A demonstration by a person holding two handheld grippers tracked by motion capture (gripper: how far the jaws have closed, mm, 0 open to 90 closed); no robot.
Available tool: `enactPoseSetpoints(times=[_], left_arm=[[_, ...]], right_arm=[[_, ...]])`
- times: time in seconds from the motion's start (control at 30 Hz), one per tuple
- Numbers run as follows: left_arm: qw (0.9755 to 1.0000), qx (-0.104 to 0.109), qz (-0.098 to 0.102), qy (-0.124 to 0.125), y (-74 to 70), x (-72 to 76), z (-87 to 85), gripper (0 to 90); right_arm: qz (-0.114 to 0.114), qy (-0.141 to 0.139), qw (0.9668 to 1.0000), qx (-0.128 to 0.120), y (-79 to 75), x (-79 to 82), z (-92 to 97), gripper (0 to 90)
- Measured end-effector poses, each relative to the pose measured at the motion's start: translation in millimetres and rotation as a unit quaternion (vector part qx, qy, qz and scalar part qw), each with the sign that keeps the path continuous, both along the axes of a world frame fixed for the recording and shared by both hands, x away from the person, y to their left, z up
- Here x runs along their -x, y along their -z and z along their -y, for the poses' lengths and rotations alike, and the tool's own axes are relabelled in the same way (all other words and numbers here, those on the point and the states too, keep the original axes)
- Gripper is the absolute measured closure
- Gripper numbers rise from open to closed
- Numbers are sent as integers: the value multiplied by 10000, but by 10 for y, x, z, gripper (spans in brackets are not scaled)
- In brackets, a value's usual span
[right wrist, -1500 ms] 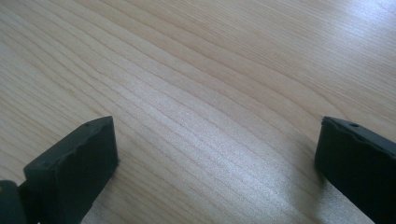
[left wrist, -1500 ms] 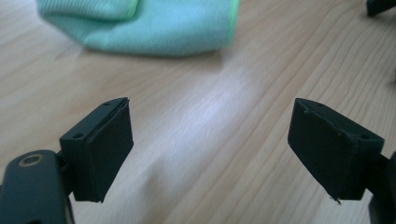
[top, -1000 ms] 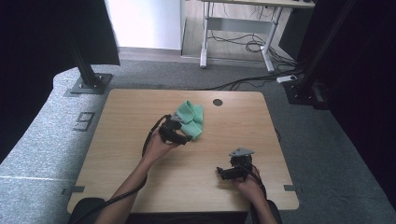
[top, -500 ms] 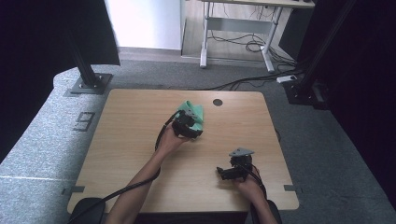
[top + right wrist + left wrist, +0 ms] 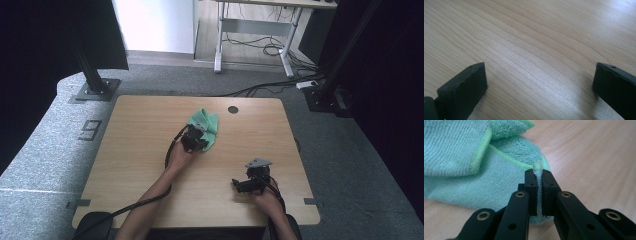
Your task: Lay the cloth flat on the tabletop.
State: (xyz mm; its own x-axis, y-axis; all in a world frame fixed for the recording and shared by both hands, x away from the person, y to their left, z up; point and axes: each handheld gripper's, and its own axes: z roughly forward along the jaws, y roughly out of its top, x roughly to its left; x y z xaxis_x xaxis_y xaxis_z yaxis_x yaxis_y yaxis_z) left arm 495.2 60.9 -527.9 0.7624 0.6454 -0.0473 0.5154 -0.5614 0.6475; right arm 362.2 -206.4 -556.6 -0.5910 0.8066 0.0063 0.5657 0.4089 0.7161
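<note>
Pinching a hemmed edge of the green cloth point(image 5: 486, 170), left gripper point(image 5: 538, 182) jaws just closed tight on it, cloth bunched at the table's point(image 5: 140, 165) far middle. Grip looks made; lifting or dragging probably next. Right gripper point(image 5: 252, 181) wide open, empty, resting near the front edge.

a big number 9 point(image 5: 89, 130), marked on the grey floor point(image 5: 45, 150), left of the table point(image 5: 135, 150), middle left of the frame
</note>
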Motion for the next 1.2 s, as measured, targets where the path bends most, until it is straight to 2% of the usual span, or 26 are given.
enactPoseSetpoints(times=[0.1,0.37,0.67,0.93,1.0,1.07,1.13,1.2], left_arm=[[10000,-17,4,81,-11,63,-14,845],[9993,99,-42,367,-11,433,-108,834],[9982,334,-139,468,9,857,-233,825],[9973,424,-220,563,15,1168,-318,818],[9970,399,-275,596,26,1199,-330,784],[9966,476,-302,607,9,1208,-346,709],[9962,536,-291,615,-54,1199,-366,634],[9960,594,-219,637,-164,1179,-394,602]], right_arm=[[-10,8,10000,-1,0,2,-1,0],[-18,12,10000,-5,-1,3,-2,0],[-17,8,10000,-4,-1,3,-2,0],[-16,8,10000,-3,-1,3,-2,0],[-15,8,10000,-4,-1,3,-2,0],[-17,11,10000,-4,-1,3,-2,0],[-16,9,10000,-4,-1,3,-2,0],[-14,9,10000,-2,-1,2,-2,0]])
